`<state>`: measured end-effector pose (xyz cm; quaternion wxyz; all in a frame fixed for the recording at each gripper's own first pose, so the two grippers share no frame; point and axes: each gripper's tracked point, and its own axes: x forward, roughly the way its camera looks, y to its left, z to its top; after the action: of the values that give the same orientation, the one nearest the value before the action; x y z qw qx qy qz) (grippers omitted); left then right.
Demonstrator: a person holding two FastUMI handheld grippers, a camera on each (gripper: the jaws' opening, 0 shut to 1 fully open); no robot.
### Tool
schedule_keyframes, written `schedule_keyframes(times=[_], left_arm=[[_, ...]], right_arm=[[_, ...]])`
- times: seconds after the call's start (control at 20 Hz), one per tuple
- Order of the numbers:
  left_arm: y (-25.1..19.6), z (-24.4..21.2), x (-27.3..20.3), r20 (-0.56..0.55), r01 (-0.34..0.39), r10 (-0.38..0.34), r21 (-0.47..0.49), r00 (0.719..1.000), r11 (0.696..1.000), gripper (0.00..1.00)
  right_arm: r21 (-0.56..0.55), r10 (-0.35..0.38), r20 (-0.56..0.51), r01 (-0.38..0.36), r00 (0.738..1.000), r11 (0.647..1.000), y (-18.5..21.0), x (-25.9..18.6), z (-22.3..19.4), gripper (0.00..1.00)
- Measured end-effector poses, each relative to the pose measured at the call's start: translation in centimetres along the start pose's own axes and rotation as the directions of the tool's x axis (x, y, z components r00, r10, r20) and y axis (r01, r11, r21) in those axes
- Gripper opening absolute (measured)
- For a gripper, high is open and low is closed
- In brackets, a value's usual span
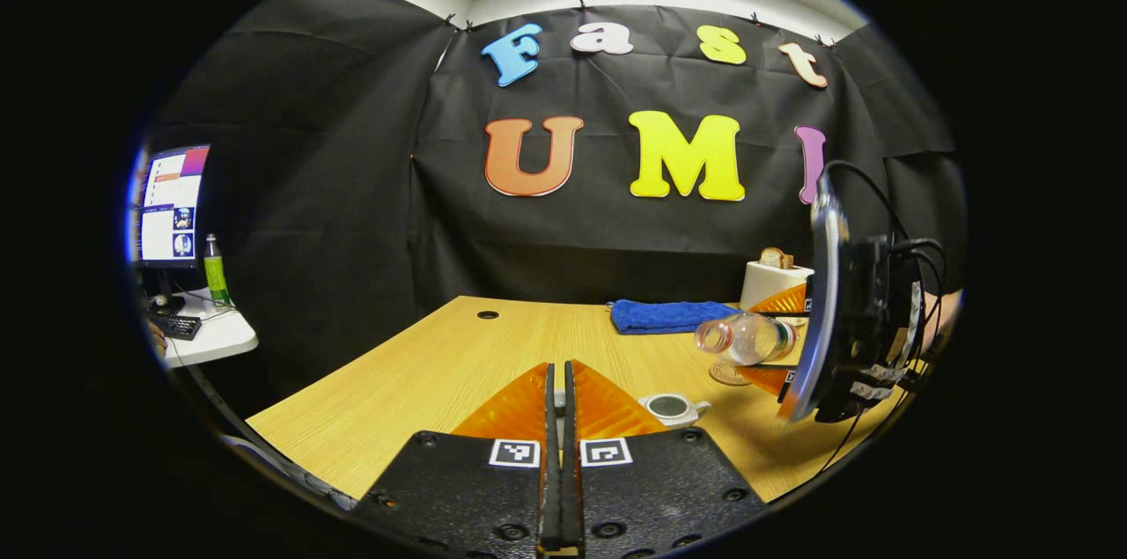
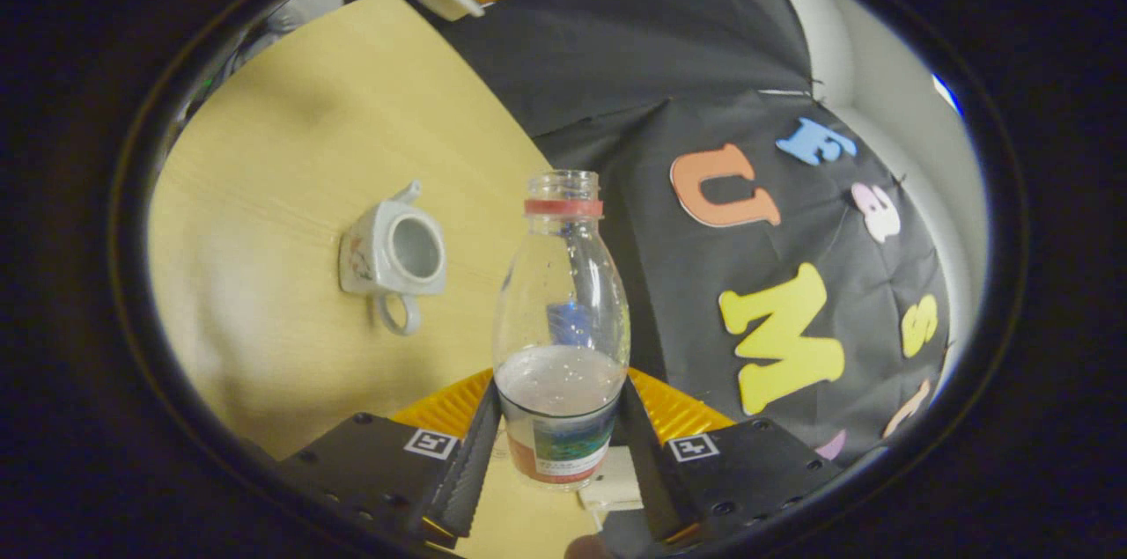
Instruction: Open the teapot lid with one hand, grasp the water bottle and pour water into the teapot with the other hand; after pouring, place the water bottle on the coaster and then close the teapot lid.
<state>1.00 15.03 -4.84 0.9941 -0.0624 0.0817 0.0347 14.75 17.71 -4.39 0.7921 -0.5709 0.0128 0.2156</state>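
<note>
The white teapot (image 1: 673, 408) (image 2: 392, 260) stands on the wooden table with its top open. My left gripper (image 1: 560, 370) is shut on the teapot lid (image 2: 449, 1), raised above the table to the left of the pot; between the fingers only a sliver of the lid (image 1: 560, 403) shows. My right gripper (image 2: 561, 392) (image 1: 775, 339) is shut on the clear water bottle (image 2: 562, 321) (image 1: 744, 339). The bottle has no cap, holds some water and lies tilted on its side in the air, mouth toward the teapot. A round coaster (image 1: 729, 374) lies under the bottle.
A blue towel (image 1: 669, 315) and a white toaster (image 1: 773, 282) sit at the table's (image 1: 423, 383) far right. Off the table's left edge a side desk holds a monitor (image 1: 172, 207), a green bottle (image 1: 214, 270) and a keyboard (image 1: 176, 327).
</note>
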Motion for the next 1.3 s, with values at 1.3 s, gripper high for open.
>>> schedule_keyframes(times=[1.3], left_arm=[[-3.0,-0.6,0.5,-0.003,0.049,-0.049,0.081,0.999,0.995,0.03]], right_arm=[[0.917,-0.034,-0.020,0.032,0.999,0.398,-3.4,10.8,-10.2,0.71]])
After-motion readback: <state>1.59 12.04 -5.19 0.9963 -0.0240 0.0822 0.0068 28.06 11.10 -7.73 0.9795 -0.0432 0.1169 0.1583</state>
